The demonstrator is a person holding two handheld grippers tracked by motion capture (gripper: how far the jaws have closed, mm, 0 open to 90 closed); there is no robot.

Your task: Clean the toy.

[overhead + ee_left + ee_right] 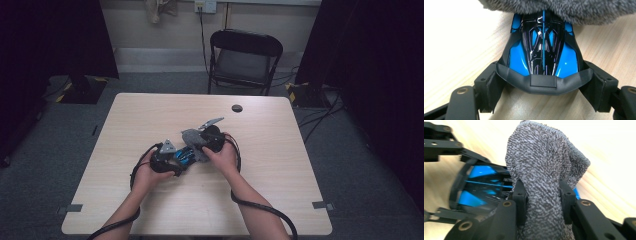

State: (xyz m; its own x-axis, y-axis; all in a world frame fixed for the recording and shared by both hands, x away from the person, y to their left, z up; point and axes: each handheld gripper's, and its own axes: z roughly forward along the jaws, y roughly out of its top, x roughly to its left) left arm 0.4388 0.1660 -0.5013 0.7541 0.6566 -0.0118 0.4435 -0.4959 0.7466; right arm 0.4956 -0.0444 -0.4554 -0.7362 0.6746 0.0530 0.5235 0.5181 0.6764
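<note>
left gripper (162,159): near table edge side, jaws spread wide and clamped on toy car (543,47) at its black nose, pads pressing both flanks; holds it steady on table (150,115).
right gripper (212,137): jaws pinched nearly together on a fold of grey cloth (544,170); cloth draped over car's far end, touching it.
car: blue and black shell, mid table, between both grippers, low on the wood.
step: wiping car body with cloth while other gripper pins it; judged mid-wipe, far end covered, nose end bare.
next: drag cloth along shell toward nose, light pressure, keep clamp firm so car does not roll or twist out.
beyond: small dark disc (237,108) on table, well apart; folding chair (243,57) behind.
</note>
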